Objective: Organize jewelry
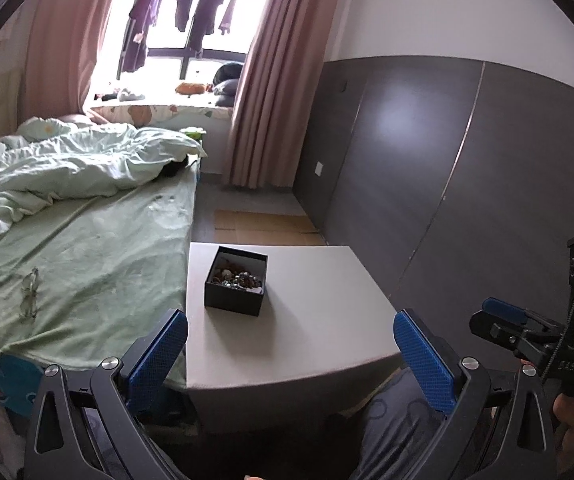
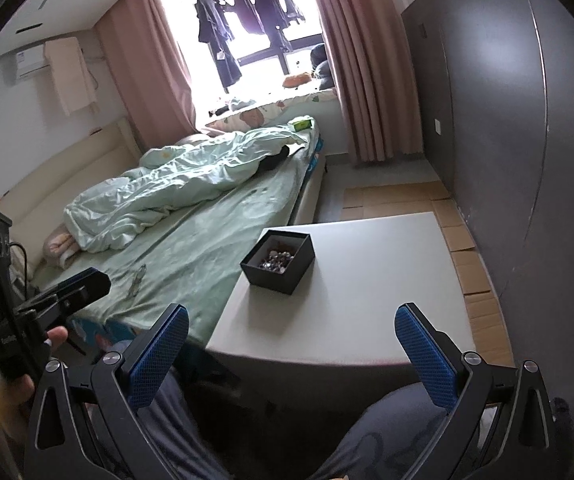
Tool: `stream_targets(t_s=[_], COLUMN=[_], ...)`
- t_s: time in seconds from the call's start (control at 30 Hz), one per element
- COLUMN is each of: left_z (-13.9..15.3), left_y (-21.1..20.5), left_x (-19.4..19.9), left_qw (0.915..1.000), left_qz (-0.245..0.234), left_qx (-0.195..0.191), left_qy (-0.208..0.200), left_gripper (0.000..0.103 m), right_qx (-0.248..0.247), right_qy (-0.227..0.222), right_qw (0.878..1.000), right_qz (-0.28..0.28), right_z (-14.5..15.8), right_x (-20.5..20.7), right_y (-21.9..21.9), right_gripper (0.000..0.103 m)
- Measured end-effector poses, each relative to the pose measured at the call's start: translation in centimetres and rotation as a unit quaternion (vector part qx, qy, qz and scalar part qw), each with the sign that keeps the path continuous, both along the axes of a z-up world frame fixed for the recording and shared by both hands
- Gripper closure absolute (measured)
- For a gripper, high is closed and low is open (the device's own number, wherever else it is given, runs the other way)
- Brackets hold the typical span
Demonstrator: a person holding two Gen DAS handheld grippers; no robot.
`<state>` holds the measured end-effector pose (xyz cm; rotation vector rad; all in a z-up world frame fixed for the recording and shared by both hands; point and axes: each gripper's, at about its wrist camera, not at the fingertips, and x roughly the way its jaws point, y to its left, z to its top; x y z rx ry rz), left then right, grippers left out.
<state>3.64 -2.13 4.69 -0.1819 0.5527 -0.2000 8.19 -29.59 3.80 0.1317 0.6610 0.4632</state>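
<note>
Jewelry (image 1: 239, 276) fills an open black box (image 1: 234, 302) on the table (image 1: 319, 320), ahead of both claws: left claw (image 1: 291, 354) and right claw (image 2: 292, 346) are spread, empty. Bed (image 1: 87, 264) lies left, wardrobe (image 1: 487, 168) right, curtained window (image 1: 191, 28) beyond.

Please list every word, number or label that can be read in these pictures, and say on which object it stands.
No text can be read with certainty.
Right gripper, seen from the left wrist: raised marks on its black body, too blurred to read.
Left gripper, seen from the right wrist: small pale print, too blurred.
Black box: no print visible.
</note>
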Motion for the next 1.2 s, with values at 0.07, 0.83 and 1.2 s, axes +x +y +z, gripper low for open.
stream_targets(t_s=[0.07,0.83,1.2], left_z=[0.1,0.1,-0.3], left_y=[-0.2,-0.5,-1.0], left_x=[-1.2,-6.9,-6.9], left_qw=[1.0000,0.9972,0.9968], left_qz=[-0.001,0.025,0.024], left_qx=[0.002,0.053,0.063], left_qy=[-0.008,-0.046,-0.043], left_gripper=[0.000,0.000,0.000], right_qx=[-0.001,-0.015,-0.017], right_qy=[-0.002,-0.023,-0.018], right_qw=[1.000,1.000,1.000], right_qz=[0.001,0.014,0.004], right_z=[0.0,-0.1,-0.5], right_x=[-0.8,-6.7,-7.3], right_y=[-0.2,0.3,0.0], right_gripper=[0.000,0.000,0.000])
